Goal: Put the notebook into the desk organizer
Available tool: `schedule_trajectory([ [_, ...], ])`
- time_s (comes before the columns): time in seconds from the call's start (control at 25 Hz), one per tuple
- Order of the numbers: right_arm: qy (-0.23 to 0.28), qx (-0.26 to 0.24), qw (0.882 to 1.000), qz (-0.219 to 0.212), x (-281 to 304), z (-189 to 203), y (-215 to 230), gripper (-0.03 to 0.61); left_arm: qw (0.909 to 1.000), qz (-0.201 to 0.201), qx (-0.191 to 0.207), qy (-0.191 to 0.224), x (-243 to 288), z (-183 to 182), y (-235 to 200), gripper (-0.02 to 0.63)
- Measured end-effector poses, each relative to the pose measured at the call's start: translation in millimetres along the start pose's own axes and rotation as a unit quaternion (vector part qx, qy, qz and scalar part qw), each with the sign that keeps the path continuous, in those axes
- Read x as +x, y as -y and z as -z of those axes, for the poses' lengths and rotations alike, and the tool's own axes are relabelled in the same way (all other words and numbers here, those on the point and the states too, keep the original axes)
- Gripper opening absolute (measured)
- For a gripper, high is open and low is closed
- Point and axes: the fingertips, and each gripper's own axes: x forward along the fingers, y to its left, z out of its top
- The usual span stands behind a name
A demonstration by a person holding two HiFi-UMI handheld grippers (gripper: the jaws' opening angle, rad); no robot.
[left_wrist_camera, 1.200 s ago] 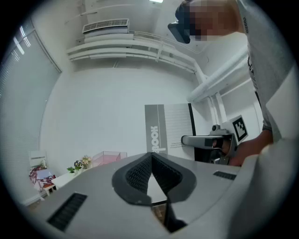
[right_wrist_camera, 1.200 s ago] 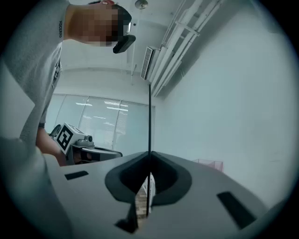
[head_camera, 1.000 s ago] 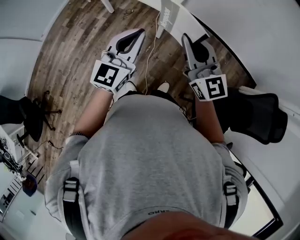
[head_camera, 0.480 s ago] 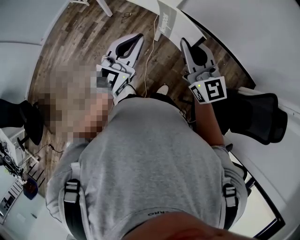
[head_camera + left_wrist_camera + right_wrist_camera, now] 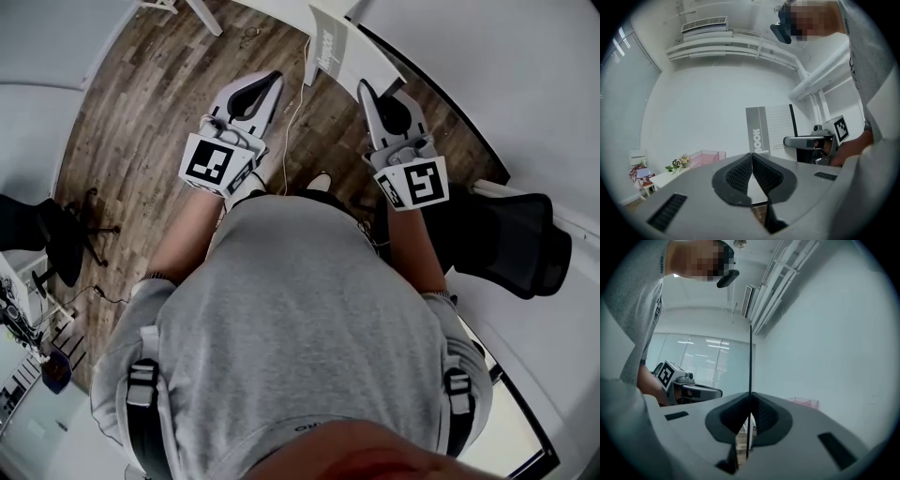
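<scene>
My right gripper [image 5: 365, 90] is shut on the lower edge of a grey and white notebook [image 5: 325, 43], held out over the wood floor. In the right gripper view the notebook [image 5: 750, 362] shows only as a thin dark line rising from between the closed pads of the right gripper [image 5: 751, 401]. From the left gripper view the notebook [image 5: 768, 132] stands upright with "BOOK" on its grey spine. The left gripper [image 5: 274, 78] is beside it, shut and empty, and its pads meet at the left gripper's tip [image 5: 752, 158]. A pink clear organizer [image 5: 707, 157] stands on a white table; the same organizer [image 5: 803, 402] shows further off.
A black office chair [image 5: 511, 239] stands close at my right by a white desk [image 5: 525, 84]. Another dark chair [image 5: 54, 234] is at the left. A thin cable [image 5: 296, 112] hangs between the grippers. Small potted plants [image 5: 678, 163] sit on the white table.
Both grippers have drifted slightly forward, away from the body, with the notebook still in the right one. Neither grip has changed.
</scene>
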Motion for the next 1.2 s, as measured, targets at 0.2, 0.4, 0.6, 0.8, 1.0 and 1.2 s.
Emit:
schedule_trajectory([
  [0.2,0.003,0.004,1.0,-0.016,-3.9,3.6,20.8,0.015,0.9998,-0.017,0.006,-0.007,17.3,2.2,6.3,0.021],
  [0.4,0.005,0.009,0.999,-0.036,1.2,9.2,34.4,0.015,0.9992,-0.035,0.013,-0.011,24.9,5.4,5.0,0.021],
  [0.6,0.002,0.017,0.999,-0.044,17.7,16.1,38.1,0.015,0.9985,-0.052,0.009,-0.014,25.8,7.0,-7.7,0.021],
  [0.8,0.002,0.007,0.999,-0.054,58.8,10.6,28.3,0.015,0.9985,-0.054,0.007,-0.01,22.7,6.5,-47.2,0.021],
  [1.0,-0.001,0.0,0.999,-0.049,102.2,7.9,22.6,0.015,0.999,-0.041,0.014,-0.005,27.7,7.6,-91.2,0.021],
  [1.2,-0.005,0.0,0.999,-0.04,157.4,5.9,17.3,0.015,0.9995,-0.031,0.007,-0.002,33.4,2.5,-147.9,0.021],
])
